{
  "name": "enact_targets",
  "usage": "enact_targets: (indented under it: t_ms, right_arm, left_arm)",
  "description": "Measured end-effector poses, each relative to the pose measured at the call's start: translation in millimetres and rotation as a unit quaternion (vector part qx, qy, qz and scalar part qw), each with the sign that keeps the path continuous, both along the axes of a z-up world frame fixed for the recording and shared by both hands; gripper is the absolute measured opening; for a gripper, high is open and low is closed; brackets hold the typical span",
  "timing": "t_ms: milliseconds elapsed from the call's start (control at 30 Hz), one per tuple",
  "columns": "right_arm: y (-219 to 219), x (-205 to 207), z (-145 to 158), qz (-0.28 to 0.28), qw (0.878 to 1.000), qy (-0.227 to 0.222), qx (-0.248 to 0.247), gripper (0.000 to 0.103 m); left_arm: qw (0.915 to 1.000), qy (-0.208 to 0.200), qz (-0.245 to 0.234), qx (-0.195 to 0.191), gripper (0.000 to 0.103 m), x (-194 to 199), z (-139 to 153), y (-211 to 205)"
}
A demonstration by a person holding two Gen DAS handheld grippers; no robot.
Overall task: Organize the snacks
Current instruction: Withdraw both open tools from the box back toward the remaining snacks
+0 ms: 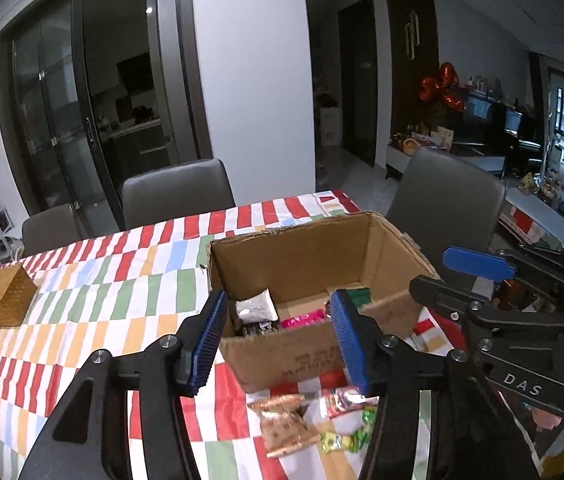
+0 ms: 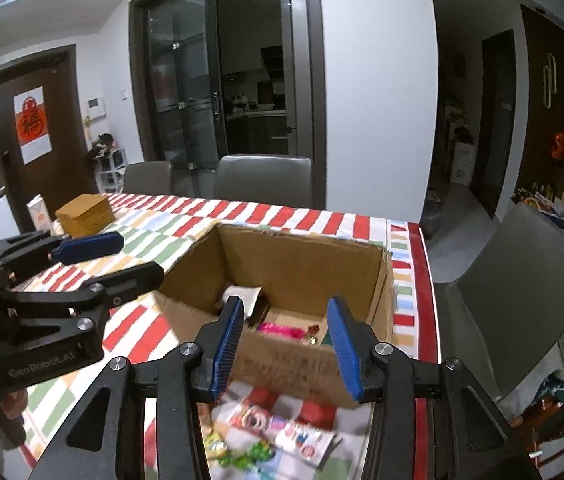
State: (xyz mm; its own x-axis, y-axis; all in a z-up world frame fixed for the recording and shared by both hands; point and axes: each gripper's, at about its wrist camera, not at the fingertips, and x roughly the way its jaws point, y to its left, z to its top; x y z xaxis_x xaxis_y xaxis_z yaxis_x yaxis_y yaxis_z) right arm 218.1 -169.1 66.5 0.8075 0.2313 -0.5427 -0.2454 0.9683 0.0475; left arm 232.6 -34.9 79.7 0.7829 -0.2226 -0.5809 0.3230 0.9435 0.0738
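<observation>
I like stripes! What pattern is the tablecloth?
Red, green, blue and orange blocks on white, on the tablecloth; right wrist view shows it best.

Both grippers, left [image 1: 277, 344] and right [image 2: 288, 344], show black frames, silver screws and ribbed blue jaws.

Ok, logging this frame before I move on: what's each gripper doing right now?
Left gripper: open, holding nothing.
Right gripper: open, holding nothing.
</observation>
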Motion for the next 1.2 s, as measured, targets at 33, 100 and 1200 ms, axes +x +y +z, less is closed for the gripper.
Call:
enact_targets:
  t_ms: [33,100,1200]
  right_arm:
    - [0,-6,-1,0.003,1.0,0.001,0.0,0.045]
    - [1,-17,-3,0.01,1.0,0.003,-0.001,0.045]
    - [15,-82,-124,0.022,0.988,0.15,-0.013,0.045]
  left_arm:
    - [1.0,-0.002,-0.003,0.001,0.054,-8,0,0]
    - [1.0,-0.007,-0.005,0.005,0.054,-20,-2,0]
    - [0.9908,0.07,-0.11,0.037,0.058,-86,-122,4]
